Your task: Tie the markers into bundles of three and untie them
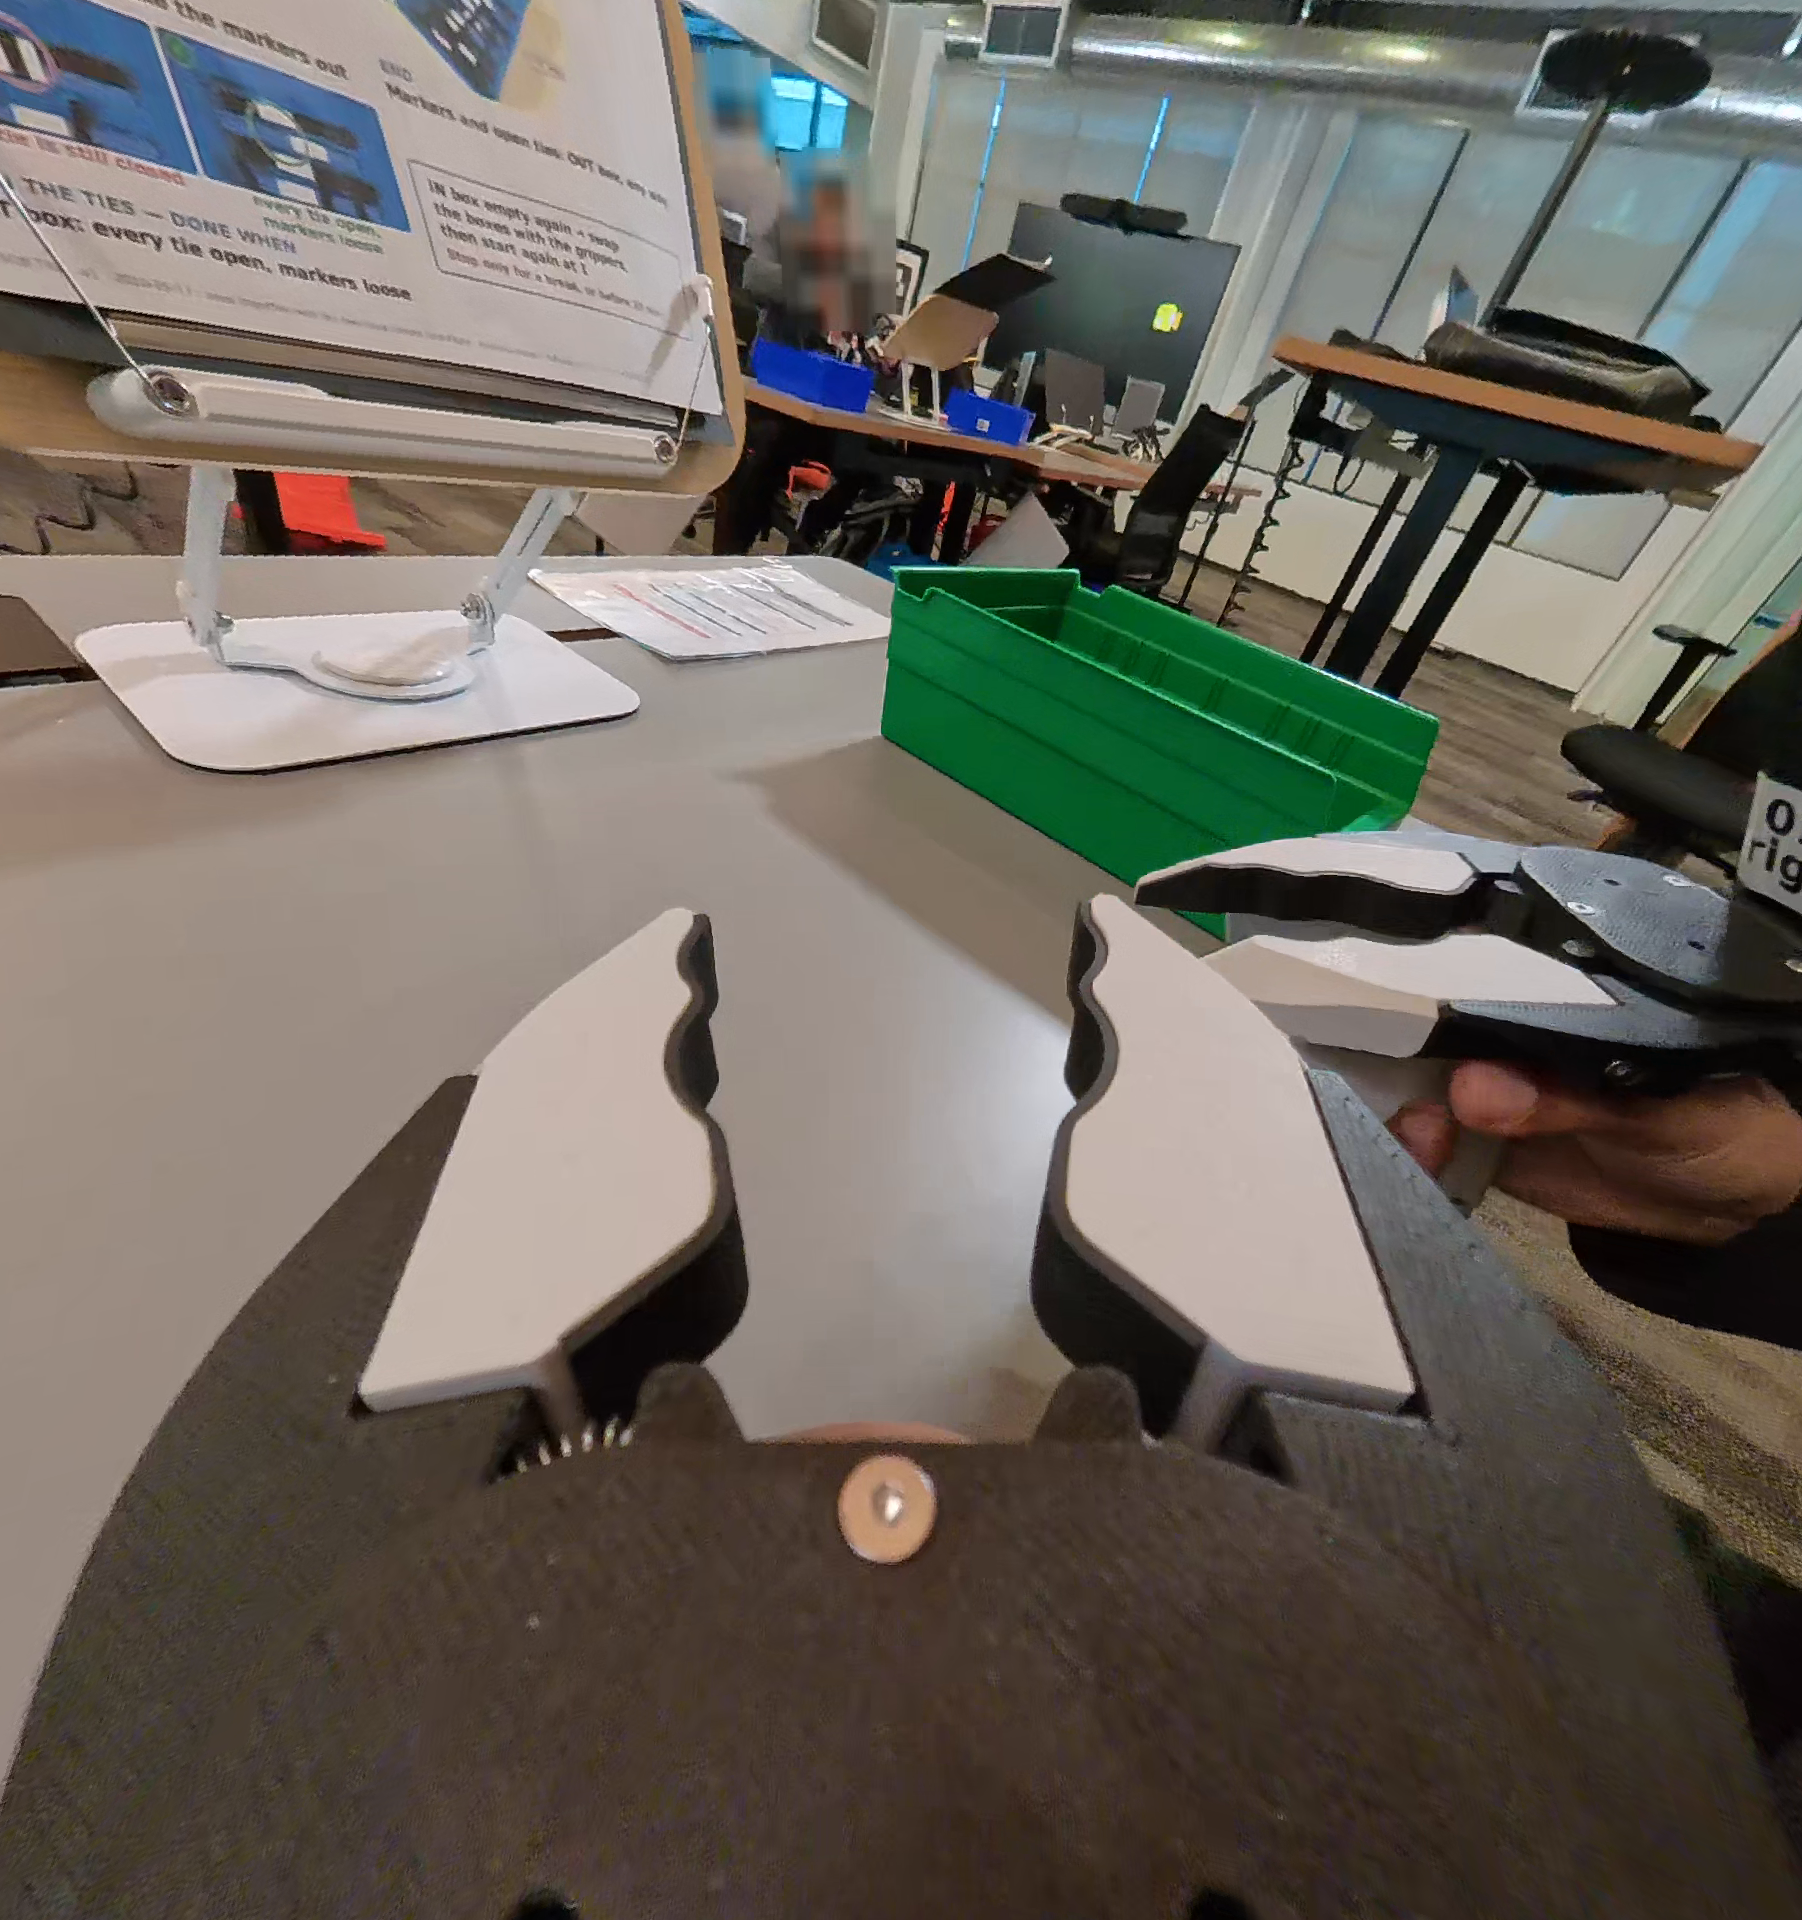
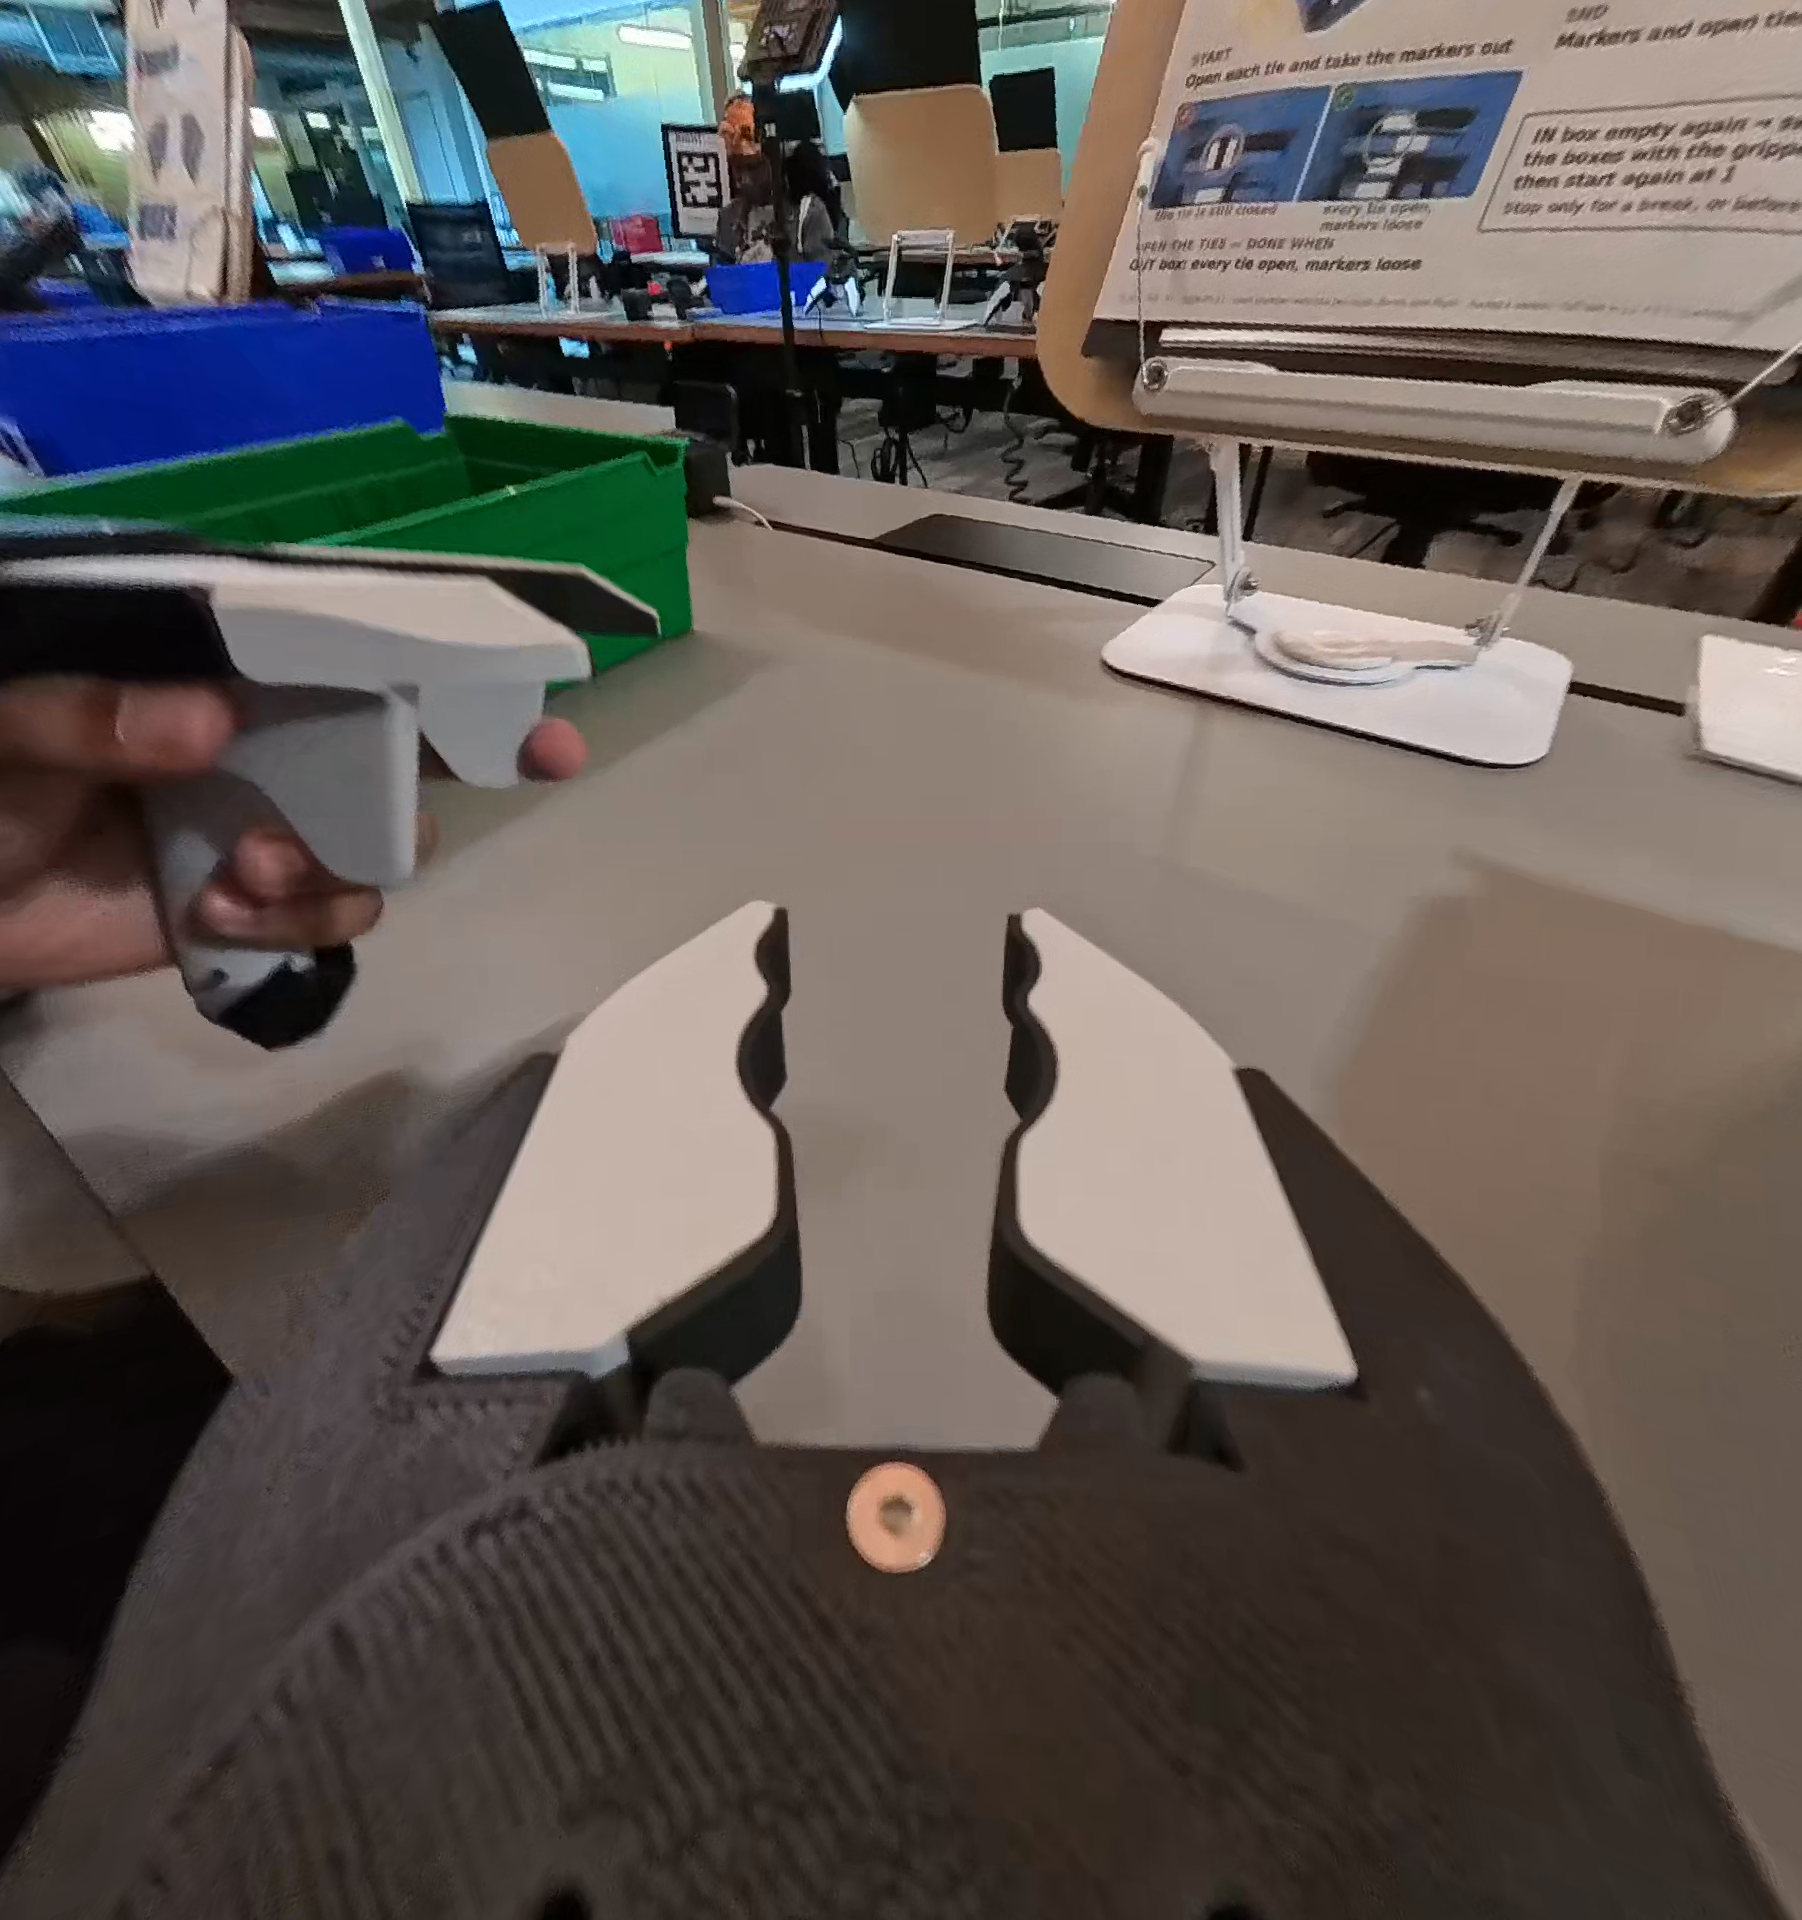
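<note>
Hovering over the bare grey counter [image 1: 357, 987], the left tongs [image 1: 892, 935] stand wide apart with nothing between their white fingers [image 1: 564, 1143]. The right tongs [image 2: 897, 925] are likewise parted and empty above the same surface, their gap somewhat narrower. In the left wrist view the right tongs come in from the right edge, just beside the left ones, with a hand [image 1: 1624, 1153] wrapped round the grip below them; behind them sits a green bin [image 1: 1136, 727] near the counter's far edge. In the right wrist view the left tongs reach in from the left, held by another hand [image 2: 97, 831], with the green bin just behind them and a blue bin [image 2: 201, 374] farther back. A white stand [image 2: 1344, 675] carrying a printed sheet [image 2: 1499, 177] rests on the counter ahead, with a laminated sheet [image 1: 710, 613] lying beside its base.
</note>
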Demonstrator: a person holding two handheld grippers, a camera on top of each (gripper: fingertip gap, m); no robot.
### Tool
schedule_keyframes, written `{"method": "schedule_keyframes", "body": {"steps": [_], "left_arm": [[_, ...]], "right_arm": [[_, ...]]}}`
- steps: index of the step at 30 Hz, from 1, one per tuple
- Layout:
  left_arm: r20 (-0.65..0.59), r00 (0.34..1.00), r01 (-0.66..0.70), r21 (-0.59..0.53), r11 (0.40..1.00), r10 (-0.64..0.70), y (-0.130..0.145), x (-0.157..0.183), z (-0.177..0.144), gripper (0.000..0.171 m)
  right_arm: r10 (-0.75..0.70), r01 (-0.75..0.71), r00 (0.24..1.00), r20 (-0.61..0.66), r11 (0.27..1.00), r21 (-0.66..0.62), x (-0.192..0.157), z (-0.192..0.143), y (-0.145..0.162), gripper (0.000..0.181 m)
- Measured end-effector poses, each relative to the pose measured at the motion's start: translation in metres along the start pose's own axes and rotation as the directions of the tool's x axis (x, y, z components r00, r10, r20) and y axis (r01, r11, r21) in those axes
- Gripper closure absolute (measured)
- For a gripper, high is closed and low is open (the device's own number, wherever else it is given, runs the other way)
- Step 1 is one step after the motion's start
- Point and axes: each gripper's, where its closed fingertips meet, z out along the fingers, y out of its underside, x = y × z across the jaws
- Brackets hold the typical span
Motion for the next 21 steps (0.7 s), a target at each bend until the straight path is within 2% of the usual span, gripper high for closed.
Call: {"method": "schedule_keyframes", "body": {"steps": [3,6,11,17,21], "left_arm": [[0.013,1.0,-0.005,-0.022,1.0,0.006,0.006,-0.001,-0.003,0.105],[0.046,0.999,-0.01,-0.027,1.0,0.011,0.008,-0.007,-0.012,0.105],[0.138,0.99,-0.015,-0.023,1.0,0.018,0.01,-0.023,-0.039,0.105],[0.23,0.973,0.0,0.012,1.0,-0.003,0.008,-0.036,-0.077,0.109],[0.302,0.953,-0.047,0.065,0.997,0.025,-0.002,-0.043,-0.103,0.111]], "right_arm": [[-0.041,0.041,0.999,-0.011,0.999,-0.004,0.005,-0.007,-0.002,0.14],[-0.004,0.003,1.0,0.019,0.999,0.032,0.0,-0.001,-0.01,0.14],[0.092,-0.084,0.977,0.19,0.995,-0.05,-0.033,0.026,-0.002,0.138],[-0.01,0.03,0.949,0.316,0.998,-0.058,-0.073,0.051,-0.002,0.141],[-0.014,0.044,0.92,0.392,0.997,-0.067,-0.096,0.063,-0.002,0.142]]}}
